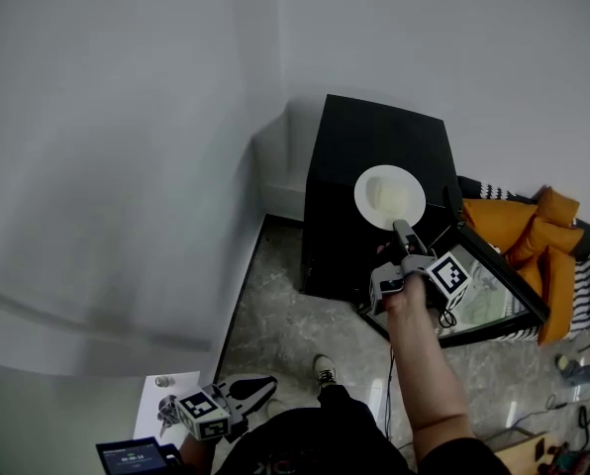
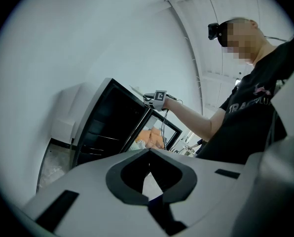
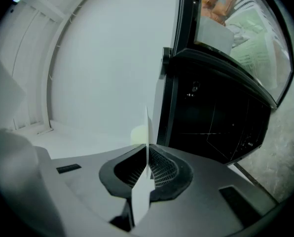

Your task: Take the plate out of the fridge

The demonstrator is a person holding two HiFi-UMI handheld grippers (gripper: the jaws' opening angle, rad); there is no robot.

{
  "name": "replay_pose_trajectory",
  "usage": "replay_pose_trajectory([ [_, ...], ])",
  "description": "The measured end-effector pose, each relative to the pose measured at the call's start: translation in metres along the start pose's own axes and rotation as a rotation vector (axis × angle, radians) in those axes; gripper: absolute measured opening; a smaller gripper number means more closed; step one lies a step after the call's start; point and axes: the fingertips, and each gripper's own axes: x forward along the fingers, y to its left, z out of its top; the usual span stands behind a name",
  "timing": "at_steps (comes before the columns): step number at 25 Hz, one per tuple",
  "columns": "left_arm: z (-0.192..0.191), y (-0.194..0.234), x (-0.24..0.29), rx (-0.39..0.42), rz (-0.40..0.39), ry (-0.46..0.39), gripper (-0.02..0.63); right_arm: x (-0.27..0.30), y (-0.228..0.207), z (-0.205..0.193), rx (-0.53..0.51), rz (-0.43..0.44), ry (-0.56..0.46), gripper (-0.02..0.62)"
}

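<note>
A white round plate (image 1: pixel 389 196) hangs over the top of the black fridge (image 1: pixel 364 146), and my right gripper (image 1: pixel 402 231) is shut on its near rim. In the right gripper view the plate (image 3: pixel 148 132) shows edge-on between the jaws of the right gripper (image 3: pixel 147 168), with something pale yellow on it and the fridge (image 3: pixel 211 117) to the right. The fridge's glass door (image 1: pixel 488 290) stands open to the right. My left gripper (image 1: pixel 268 386) is low at the bottom left, far from the fridge. In its own view the left gripper (image 2: pixel 148 152) is shut with nothing in it.
Orange cushions (image 1: pixel 533 231) on a striped cloth lie right of the open door. A small white table (image 1: pixel 166 394) and a phone screen (image 1: pixel 132 455) are by the left gripper. White walls close in behind and left of the fridge. A shoe (image 1: pixel 325 372) stands on the marble floor.
</note>
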Motion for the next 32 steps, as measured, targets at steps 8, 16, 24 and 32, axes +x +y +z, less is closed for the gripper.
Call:
replay_pose_trajectory([
  [8,-0.029,-0.016,-0.017,0.019,0.017,-0.047,0.005,-0.002,0.001,0.000,0.051,-0.027,-0.056,0.018],
  [16,-0.015,0.002,-0.018,-0.006,0.047,-0.059,0.005,0.039,-0.013,0.004,0.088,-0.077,-0.101,0.018],
  [24,-0.016,0.004,-0.016,-0.007,0.043,-0.060,0.005,0.056,-0.016,0.007,0.113,-0.118,-0.135,0.018],
  [32,-0.005,0.003,-0.013,-0.009,0.047,-0.060,0.005,0.077,-0.014,0.018,0.106,-0.176,-0.157,0.020],
])
